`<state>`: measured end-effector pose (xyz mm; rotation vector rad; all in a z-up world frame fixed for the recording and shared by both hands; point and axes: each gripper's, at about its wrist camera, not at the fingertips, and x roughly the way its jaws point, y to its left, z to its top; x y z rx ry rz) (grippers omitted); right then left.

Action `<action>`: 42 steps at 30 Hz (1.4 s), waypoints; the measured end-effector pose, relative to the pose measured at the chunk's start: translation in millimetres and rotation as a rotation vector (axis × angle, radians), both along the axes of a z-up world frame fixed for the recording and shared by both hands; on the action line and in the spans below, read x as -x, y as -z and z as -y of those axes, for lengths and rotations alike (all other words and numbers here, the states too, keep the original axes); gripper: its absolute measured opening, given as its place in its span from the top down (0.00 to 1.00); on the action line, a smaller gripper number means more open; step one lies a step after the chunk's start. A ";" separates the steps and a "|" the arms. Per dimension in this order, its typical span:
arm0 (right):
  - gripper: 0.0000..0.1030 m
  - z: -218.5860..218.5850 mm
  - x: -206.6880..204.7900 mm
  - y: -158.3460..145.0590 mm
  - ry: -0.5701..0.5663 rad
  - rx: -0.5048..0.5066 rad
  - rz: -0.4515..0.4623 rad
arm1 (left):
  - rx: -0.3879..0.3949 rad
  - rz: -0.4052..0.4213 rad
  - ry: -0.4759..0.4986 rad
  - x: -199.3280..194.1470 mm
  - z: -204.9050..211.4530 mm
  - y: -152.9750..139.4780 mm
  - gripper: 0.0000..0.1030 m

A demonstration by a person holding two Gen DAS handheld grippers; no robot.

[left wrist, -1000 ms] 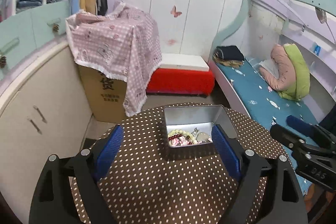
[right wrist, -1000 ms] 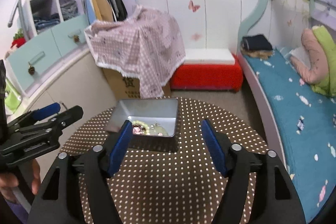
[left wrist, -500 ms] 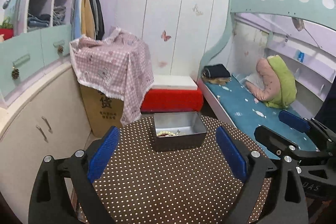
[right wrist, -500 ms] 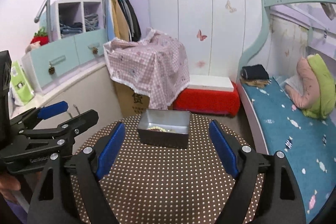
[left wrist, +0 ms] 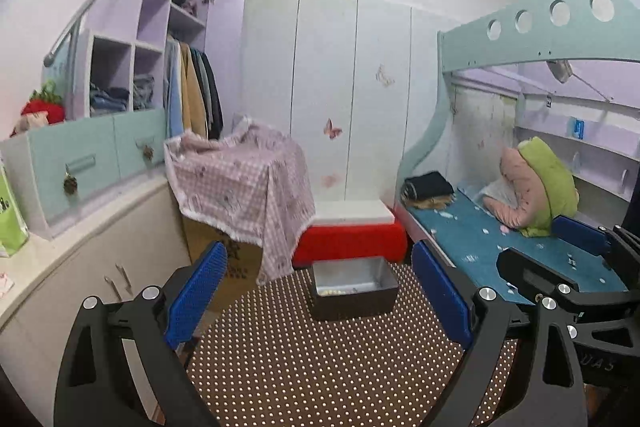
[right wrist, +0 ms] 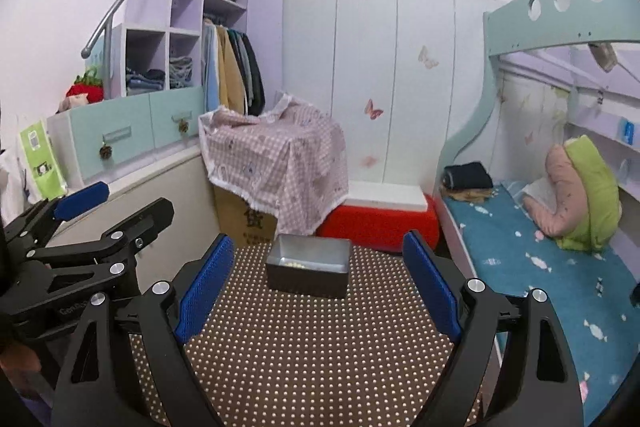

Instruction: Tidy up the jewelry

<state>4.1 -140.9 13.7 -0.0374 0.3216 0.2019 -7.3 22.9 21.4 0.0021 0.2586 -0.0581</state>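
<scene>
A metal tin (left wrist: 353,287) stands at the far side of a round table with a brown polka-dot cloth (left wrist: 320,367). Pale beads (left wrist: 331,291) show inside it near the front wall; most of its contents are hidden by that wall. My left gripper (left wrist: 318,297) is open and empty, held back from the tin. The tin (right wrist: 308,271) also shows in the right wrist view, with beads (right wrist: 292,264) inside. My right gripper (right wrist: 318,289) is open and empty, well short of the tin. The left gripper (right wrist: 80,227) appears at the left of that view.
A cardboard box under a pink checked cloth (left wrist: 244,183) and a red-and-white bench (left wrist: 352,227) stand behind the table. A bed with a blue sheet (left wrist: 480,239) runs along the right. White cabinets (left wrist: 80,267) line the left.
Both grippers have pulled back and tilted up from the tin. It now looks smaller and farther away, and its contents are mostly hidden behind its front wall.
</scene>
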 end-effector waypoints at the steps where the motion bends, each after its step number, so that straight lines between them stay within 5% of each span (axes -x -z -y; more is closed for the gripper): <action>1: 0.19 0.7 4.6 -1.2 0.005 -0.002 0.013 | -0.002 0.011 -0.001 3.3 0.7 -0.7 0.12; 14: 0.18 6.0 25.5 -5.6 0.033 -0.013 0.059 | -0.040 0.121 -0.024 29.0 8.4 -8.0 0.12; 42: 0.18 5.8 23.3 -3.6 0.045 -0.008 0.051 | -0.049 0.122 -0.024 27.0 12.5 -9.6 0.12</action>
